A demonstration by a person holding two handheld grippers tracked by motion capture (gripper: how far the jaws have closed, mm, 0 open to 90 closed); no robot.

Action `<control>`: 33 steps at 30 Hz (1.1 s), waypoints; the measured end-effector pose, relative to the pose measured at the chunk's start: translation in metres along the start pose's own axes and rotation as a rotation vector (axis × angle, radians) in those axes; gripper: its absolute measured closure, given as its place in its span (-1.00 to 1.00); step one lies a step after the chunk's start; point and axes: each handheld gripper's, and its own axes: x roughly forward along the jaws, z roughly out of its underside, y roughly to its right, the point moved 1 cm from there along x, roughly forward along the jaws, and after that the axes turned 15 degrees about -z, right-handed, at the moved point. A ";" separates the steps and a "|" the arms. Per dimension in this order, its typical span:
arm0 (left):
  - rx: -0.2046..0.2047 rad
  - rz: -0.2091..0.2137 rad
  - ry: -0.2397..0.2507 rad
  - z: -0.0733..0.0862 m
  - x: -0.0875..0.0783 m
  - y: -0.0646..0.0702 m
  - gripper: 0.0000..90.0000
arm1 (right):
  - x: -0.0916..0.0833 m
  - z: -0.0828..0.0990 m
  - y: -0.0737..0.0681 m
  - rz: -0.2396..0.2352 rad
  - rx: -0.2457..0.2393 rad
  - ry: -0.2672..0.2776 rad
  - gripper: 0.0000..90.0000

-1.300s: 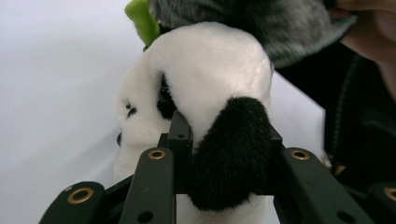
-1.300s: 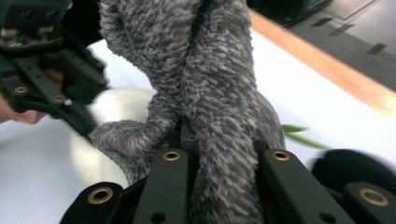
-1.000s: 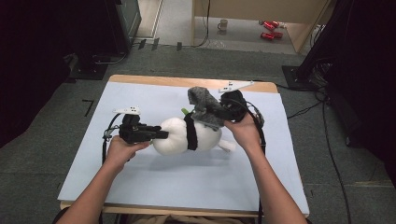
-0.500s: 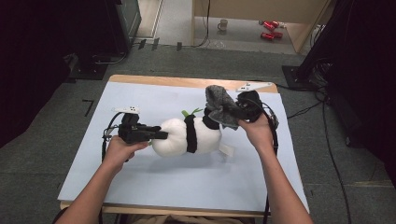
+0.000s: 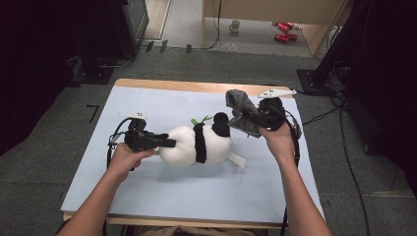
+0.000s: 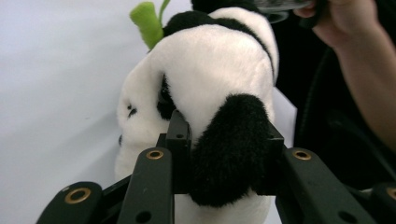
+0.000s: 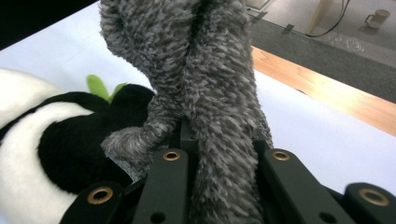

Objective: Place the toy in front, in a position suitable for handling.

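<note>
Panda (image 5: 196,143) lies lengthwise across table, each gripper pinching: left (image 5: 169,143) its limb, right (image 5: 256,118) grey cloth (image 5: 241,110).

The table (image 5: 147,196) has a pale blue top; bare wood shows along its far edge. The floor (image 5: 44,147) is grey carpet. Beyond the far edge stands a wooden cabinet (image 5: 314,34); a mug (image 5: 235,25) and red objects (image 5: 282,30) lie beneath. Black cables (image 5: 344,147) run past the right edge.
</note>
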 end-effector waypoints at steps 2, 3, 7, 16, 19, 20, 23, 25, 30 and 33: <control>0.016 -0.031 0.001 0.001 0.000 -0.001 0.43 | 0.000 -0.002 -0.005 -0.009 -0.013 0.004 0.75; 0.026 -0.040 0.002 0.001 0.000 -0.001 0.41 | 0.001 -0.003 -0.007 -0.013 -0.021 0.008 0.75; 0.072 -0.081 0.013 0.003 0.000 -0.001 0.22 | 0.002 -0.006 -0.015 -0.031 -0.041 0.013 0.74; 0.181 -0.220 0.132 0.004 -0.006 0.004 -0.16 | 0.006 -0.013 -0.033 -0.062 -0.095 0.019 0.74; 0.242 -0.296 0.189 0.005 -0.010 0.009 -0.10 | 0.006 -0.015 -0.037 -0.065 -0.108 0.023 0.74; 0.257 -0.316 0.202 0.005 -0.011 0.010 -0.08 | 0.006 -0.015 -0.038 -0.068 -0.113 0.023 0.74; 0.310 -0.348 0.225 0.006 -0.013 0.014 0.01 | 0.006 -0.016 -0.041 -0.072 -0.116 0.023 0.74; 0.344 -0.350 0.234 0.007 -0.014 0.016 0.13 | 0.006 -0.017 -0.042 -0.070 -0.122 0.025 0.74; 0.420 -0.336 0.266 0.008 -0.017 0.023 0.51 | 0.007 -0.017 -0.044 -0.076 -0.127 0.024 0.74; 0.412 -0.297 0.244 0.007 -0.017 0.023 0.71 | 0.008 -0.017 -0.045 -0.077 -0.126 0.022 0.74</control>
